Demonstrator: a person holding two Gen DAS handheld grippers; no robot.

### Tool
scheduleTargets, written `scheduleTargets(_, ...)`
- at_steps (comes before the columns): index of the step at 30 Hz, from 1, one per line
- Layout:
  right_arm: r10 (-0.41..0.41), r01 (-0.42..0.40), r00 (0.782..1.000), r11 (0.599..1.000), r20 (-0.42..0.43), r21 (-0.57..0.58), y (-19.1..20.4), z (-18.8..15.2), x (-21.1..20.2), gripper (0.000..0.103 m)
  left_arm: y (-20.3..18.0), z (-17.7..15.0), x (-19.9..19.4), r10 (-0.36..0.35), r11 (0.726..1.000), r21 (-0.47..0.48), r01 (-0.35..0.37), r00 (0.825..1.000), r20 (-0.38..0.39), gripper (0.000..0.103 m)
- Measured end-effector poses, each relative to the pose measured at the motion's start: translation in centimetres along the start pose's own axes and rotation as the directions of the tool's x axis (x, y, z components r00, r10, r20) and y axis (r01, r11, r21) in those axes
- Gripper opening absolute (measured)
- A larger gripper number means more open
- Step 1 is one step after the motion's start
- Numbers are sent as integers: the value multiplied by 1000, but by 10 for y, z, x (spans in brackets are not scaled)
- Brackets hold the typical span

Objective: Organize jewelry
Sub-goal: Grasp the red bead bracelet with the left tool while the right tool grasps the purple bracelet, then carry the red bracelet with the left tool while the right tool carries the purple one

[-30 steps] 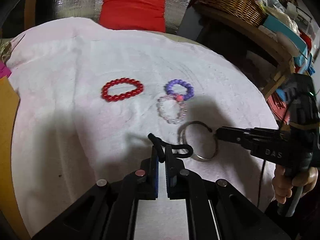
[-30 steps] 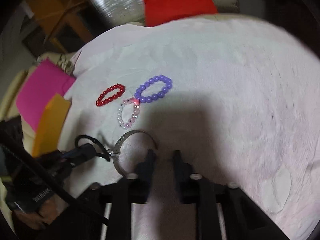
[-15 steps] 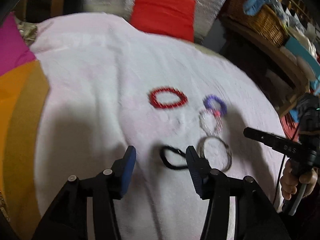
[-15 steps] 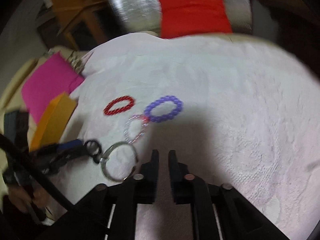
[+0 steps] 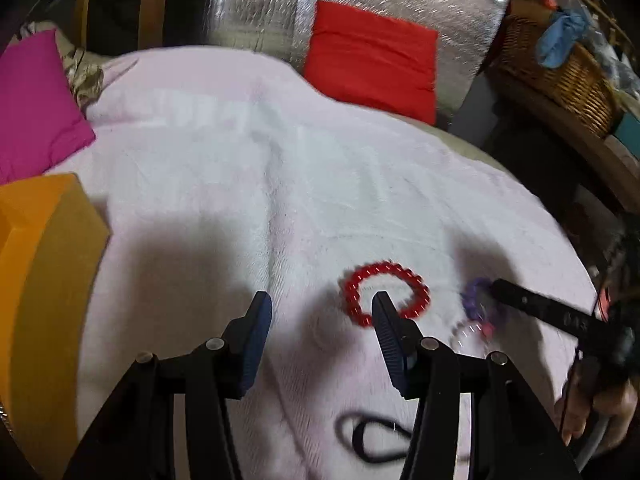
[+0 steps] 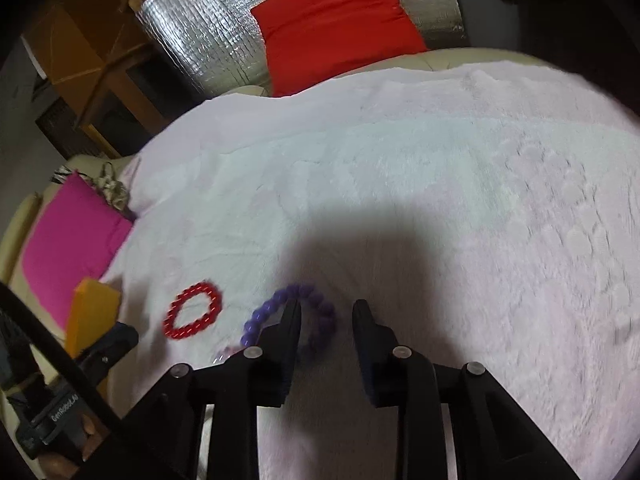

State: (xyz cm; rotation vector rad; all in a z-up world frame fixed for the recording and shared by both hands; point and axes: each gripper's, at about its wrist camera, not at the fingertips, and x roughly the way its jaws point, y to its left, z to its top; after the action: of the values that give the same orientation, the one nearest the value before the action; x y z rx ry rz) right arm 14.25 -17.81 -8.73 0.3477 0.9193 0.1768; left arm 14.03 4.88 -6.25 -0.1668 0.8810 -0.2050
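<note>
The left tongs stand half open and empty just short of the red bead bracelet, while the right tongs, empty, are opening beside the purple bead bracelet.

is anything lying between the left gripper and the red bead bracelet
Nothing visible. The left gripper is open and empty; only bare white towel lies ahead of its fingers, and the red bead bracelet sits just beyond the right fingertip.

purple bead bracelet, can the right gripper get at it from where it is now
Probably yes. The purple bead bracelet lies flat on the white towel just under the right gripper, whose opening jaws hold nothing. Its left finger already overlaps the ring, and nothing covers it.
</note>
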Motion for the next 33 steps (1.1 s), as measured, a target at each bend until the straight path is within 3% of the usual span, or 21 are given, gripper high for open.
scheduleTargets(3,-92,92,996,987,7,-132,20,-1,7,25,-5,3,18,21,1000,-15,-22,999,-37,53)
scheduleTargets(4,-123,124,992,976,15,-179,24,-3,8,16,-9,3,24,37,999,-5,-37,998,-47,53)
scheduleTargets(6,-152,155,988,960,33,-231,28,-7,8,10,-19,4,30,74,997,39,-72,996,-47,53)
scheduleTargets(8,-146,152,988,959,41,-241,26,-7,5,10,-31,3,33,122,988,103,-118,992,-33,42)
scheduleTargets(10,-132,142,990,963,56,-227,20,-6,-1,10,-37,2,32,137,981,142,-132,990,-22,19)
scheduleTargets(11,-127,138,990,966,62,-219,17,-5,-4,10,-36,3,30,146,978,152,-142,989,-18,15)
scheduleTargets(21,-7,24,992,991,125,-134,-1,3,-48,10,-31,9,-24,103,985,128,-114,991,89,9)
scheduleTargets(33,116,-85,976,982,186,-167,41,-7,-88,10,-20,3,-99,51,990,121,-79,975,214,9)
